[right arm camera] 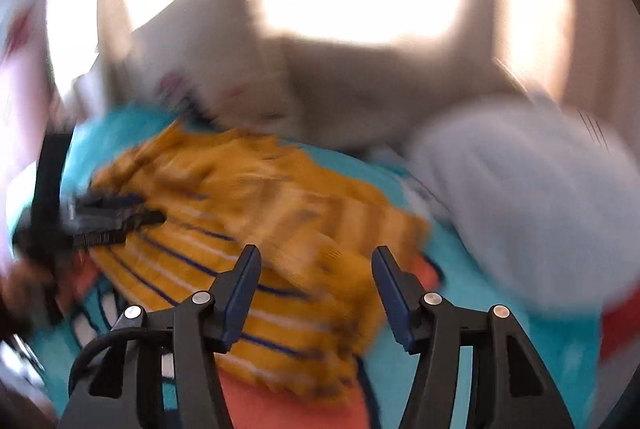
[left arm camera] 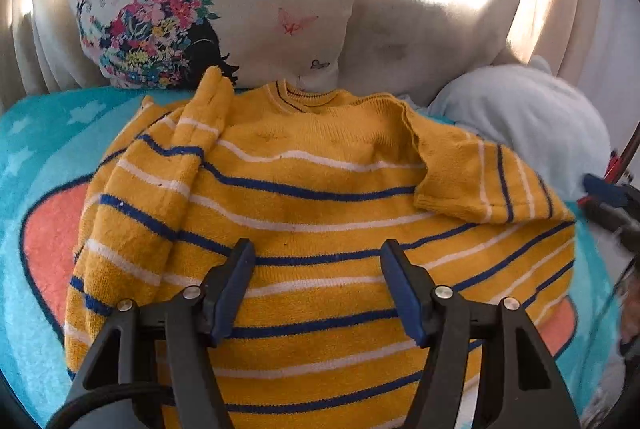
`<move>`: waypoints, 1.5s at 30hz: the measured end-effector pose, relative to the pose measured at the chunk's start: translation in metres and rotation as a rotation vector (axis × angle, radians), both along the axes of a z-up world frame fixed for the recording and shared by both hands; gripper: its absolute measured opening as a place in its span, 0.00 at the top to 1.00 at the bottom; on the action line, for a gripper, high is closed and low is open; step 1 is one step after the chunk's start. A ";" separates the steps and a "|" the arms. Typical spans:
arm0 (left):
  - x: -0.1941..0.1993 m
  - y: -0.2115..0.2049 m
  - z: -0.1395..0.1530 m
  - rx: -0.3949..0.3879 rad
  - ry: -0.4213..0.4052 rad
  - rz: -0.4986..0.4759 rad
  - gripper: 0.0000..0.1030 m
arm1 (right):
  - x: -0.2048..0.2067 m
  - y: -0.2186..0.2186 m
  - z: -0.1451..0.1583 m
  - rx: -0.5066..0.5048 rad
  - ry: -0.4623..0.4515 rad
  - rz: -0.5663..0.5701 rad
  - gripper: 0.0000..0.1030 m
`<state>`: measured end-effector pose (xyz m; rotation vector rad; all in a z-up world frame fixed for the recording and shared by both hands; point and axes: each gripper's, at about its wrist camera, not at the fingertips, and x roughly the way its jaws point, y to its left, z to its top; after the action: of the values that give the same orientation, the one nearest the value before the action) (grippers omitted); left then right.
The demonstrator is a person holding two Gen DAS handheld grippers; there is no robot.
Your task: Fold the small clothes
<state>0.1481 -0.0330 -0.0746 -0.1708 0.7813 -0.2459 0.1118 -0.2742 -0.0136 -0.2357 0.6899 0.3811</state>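
A small yellow sweater (left arm camera: pixel 320 197) with blue and white stripes lies spread on a turquoise blanket (left arm camera: pixel 36 149), collar at the far side. Both sleeves are folded in over its body. My left gripper (left arm camera: pixel 318 249) hovers over the sweater's lower middle, open, with nothing between its fingers. The right wrist view is blurred: the same sweater (right arm camera: pixel 248 229) lies to the left and ahead. My right gripper (right arm camera: pixel 314 257) is open above its right edge and holds nothing. The left gripper (right arm camera: pixel 104 217) shows at the left of that view, and the right gripper's fingers (left arm camera: pixel 608 197) at the right edge of the left wrist view.
A white pillow (left arm camera: pixel 208 1) with a flower print leans at the back, against pale curtains. A light blue bundle of cloth (left arm camera: pixel 532 117) lies at the back right. The blanket has a coral heart shape (left arm camera: pixel 48 229) under the sweater.
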 end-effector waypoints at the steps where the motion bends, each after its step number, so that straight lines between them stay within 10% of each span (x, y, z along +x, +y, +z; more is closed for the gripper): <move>1: 0.000 0.004 0.000 -0.029 -0.001 0.000 0.37 | 0.001 0.018 -0.004 -0.057 -0.007 0.047 0.40; 7: -0.003 0.014 -0.001 -0.120 -0.006 -0.001 0.37 | 0.025 0.092 -0.061 -0.474 -0.096 0.185 0.41; 8: -0.003 0.015 -0.001 -0.125 -0.006 -0.001 0.37 | 0.029 0.093 -0.066 -0.516 -0.104 0.180 0.54; 9: -0.004 0.015 -0.001 -0.129 -0.007 -0.001 0.37 | 0.037 0.093 -0.071 -0.531 -0.096 0.170 0.88; 17: -0.002 0.021 -0.003 -0.180 -0.003 -0.006 0.37 | 0.126 -0.025 -0.036 0.080 0.131 -0.251 0.97; 19: -0.002 0.021 -0.003 -0.182 -0.003 -0.007 0.37 | 0.148 -0.062 -0.057 0.258 0.282 -0.325 0.81; 21: -0.002 0.021 -0.003 -0.188 -0.005 -0.007 0.37 | 0.156 -0.082 -0.073 0.335 0.337 -0.382 0.49; 29: -0.021 0.048 0.024 -0.264 0.016 0.057 0.37 | 0.122 -0.116 -0.019 0.397 0.209 -0.476 0.43; 36: -0.074 0.105 0.043 -0.180 -0.028 0.218 0.30 | 0.088 -0.036 0.028 0.473 0.265 -0.156 0.43; 45: -0.129 0.164 0.017 -0.271 0.028 0.337 0.30 | 0.048 0.152 -0.019 0.385 0.505 0.259 0.43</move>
<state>0.0187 0.1311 -0.0577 -0.5572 0.7323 -0.0286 0.1594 -0.1220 -0.0327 0.1473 1.0663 0.8271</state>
